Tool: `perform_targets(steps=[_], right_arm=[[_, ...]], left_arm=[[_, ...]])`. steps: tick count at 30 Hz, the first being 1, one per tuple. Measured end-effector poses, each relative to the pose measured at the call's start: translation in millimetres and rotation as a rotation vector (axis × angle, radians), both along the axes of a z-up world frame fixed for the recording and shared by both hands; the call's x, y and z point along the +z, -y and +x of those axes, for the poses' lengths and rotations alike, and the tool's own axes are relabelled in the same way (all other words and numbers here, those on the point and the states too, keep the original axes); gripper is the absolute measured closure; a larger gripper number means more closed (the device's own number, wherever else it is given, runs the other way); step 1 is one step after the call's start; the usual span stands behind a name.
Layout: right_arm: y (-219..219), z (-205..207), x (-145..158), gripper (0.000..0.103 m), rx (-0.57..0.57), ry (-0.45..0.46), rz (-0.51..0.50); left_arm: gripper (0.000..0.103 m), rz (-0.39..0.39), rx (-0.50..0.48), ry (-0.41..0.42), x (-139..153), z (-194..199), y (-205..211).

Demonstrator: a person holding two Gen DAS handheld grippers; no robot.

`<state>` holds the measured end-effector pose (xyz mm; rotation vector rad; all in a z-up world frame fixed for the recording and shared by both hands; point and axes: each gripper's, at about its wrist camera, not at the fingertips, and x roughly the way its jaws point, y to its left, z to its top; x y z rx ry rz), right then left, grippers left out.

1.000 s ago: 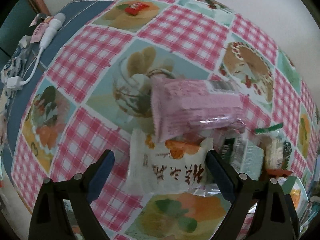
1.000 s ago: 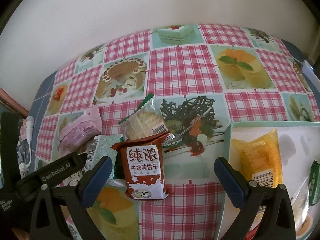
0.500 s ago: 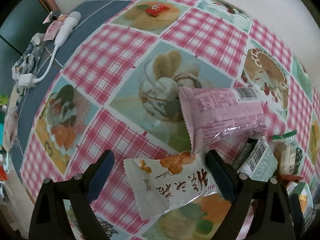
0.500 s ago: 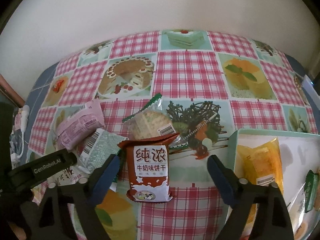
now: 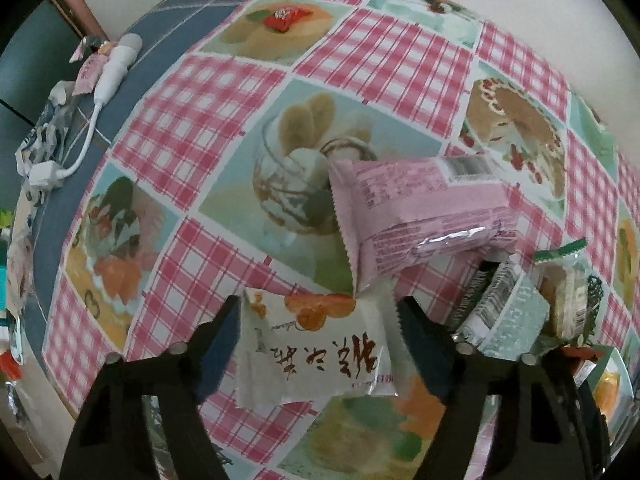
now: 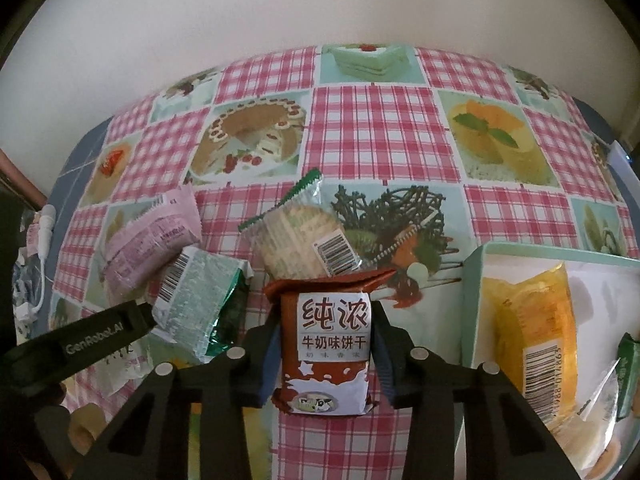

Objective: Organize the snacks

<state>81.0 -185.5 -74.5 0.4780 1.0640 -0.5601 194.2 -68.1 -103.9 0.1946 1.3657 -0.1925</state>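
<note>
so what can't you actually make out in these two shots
- Tray, right wrist view: its right part is cut off by the frame edge, so its full contents are unknown.
- Green packet in the tray: mostly cut off by the frame edge.
- White packet, left wrist view: the left hand-held gripper is closing around it; contact unclear.
- Pink packet: print too blurred to read.

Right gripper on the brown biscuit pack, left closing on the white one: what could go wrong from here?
1. The right gripper pinches the brown biscuit pack by its soft sides; it may crush or slip on lifting.
2. The left gripper is closing around the white pack, and the pink pack lies over its far edge, so lifting may drag it along.
3. The tray already holds a yellow pack, so space is limited.
</note>
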Motion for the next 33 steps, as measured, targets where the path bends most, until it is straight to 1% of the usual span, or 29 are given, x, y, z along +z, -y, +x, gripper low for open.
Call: perform_targets(steps=[3, 7, 11, 15, 21, 26, 27, 33], right_arm=[[0.9, -0.8, 2.2, 0.061, -0.003, 0.002, 0.005], [3.4, -2.3, 10.0, 0.061, -0.011, 0.016, 0.005], [3.9, -5.1, 20.6, 0.061, -0.01, 0.033, -0.005], [2.5, -8.8, 29.4, 0.061, -0.012, 0.048, -0.013], [0.9, -13.8, 49.9, 0.061, -0.012, 0.079, -0.035], [-0.6, -20.2, 61.4, 0.061, -0.015, 0.071, -0.061], [0.1, -21.5, 62.6, 0.061, -0.016, 0.07, -0.06], [2.1, -33.3, 71.6, 0.061, -0.026, 0.052, -0.073]], left_arm=[[0.036, -0.014, 0.0, 0.008, 7.0, 1.0, -1.0], [0.042, -0.013, -0.001, 0.01, 11.1, 0.8, -1.6], [0.042, -0.028, -0.001, 0.008, 21.2, 1.6, -5.2], [0.042, -0.051, 0.0, 0.029, 36.1, 3.8, -12.7], [0.042, -0.078, 0.014, 0.087, 71.4, 6.3, -28.0], [0.042, -0.108, 0.014, 0.13, 94.0, 0.3, -32.7], [0.042, -0.111, 0.013, 0.137, 93.9, -3.1, -34.5], [0.042, -0.12, 0.001, 0.185, 114.5, -18.3, -30.2]])
